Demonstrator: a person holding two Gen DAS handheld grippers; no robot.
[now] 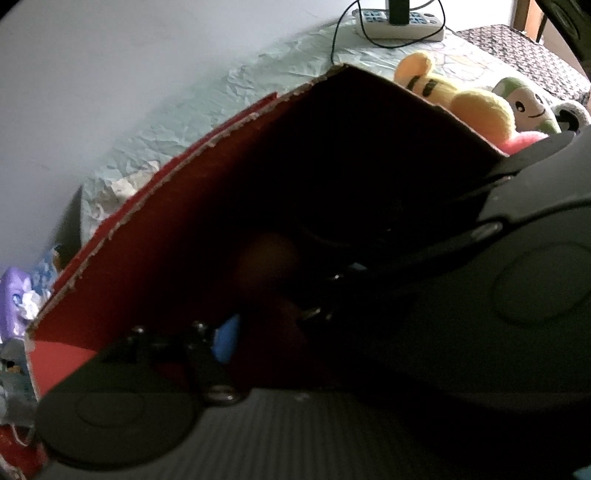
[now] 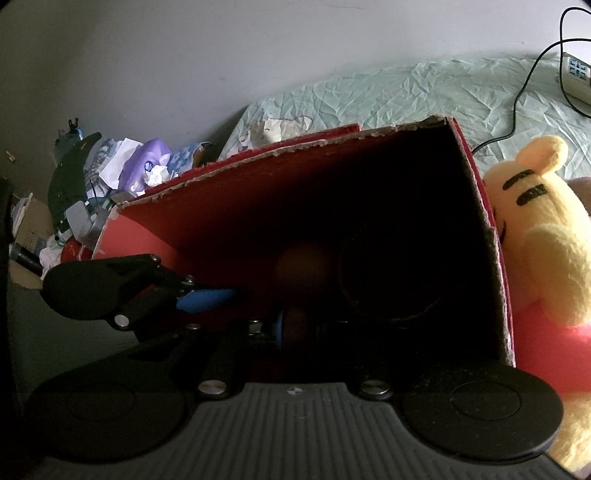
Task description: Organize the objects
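A red cardboard box (image 2: 236, 192) lies on its side on the bed, with its open mouth facing both cameras and its inside very dark. Inside sit a brown rounded object (image 2: 300, 267) and a dark round container (image 2: 391, 273). My right gripper (image 2: 300, 326) reaches into the box. Its blue left finger (image 2: 279, 325) rests against the brown object, and its other finger is lost in the dark. My left gripper (image 2: 221, 295) enters from the left. In the left wrist view one blue finger (image 1: 226, 341) of the left gripper (image 1: 280, 332) shows beside the brown object (image 1: 266, 258), while the right gripper's body (image 1: 517, 288) hides the rest.
A yellow plush bear (image 2: 546, 229) leans against the box's right wall, with more plush toys (image 1: 528, 107) behind it. A power strip (image 1: 399, 22) and its black cable lie on the crumpled pale green sheet (image 2: 406, 96). Cluttered papers and packets (image 2: 140, 166) pile up at the left by the wall.
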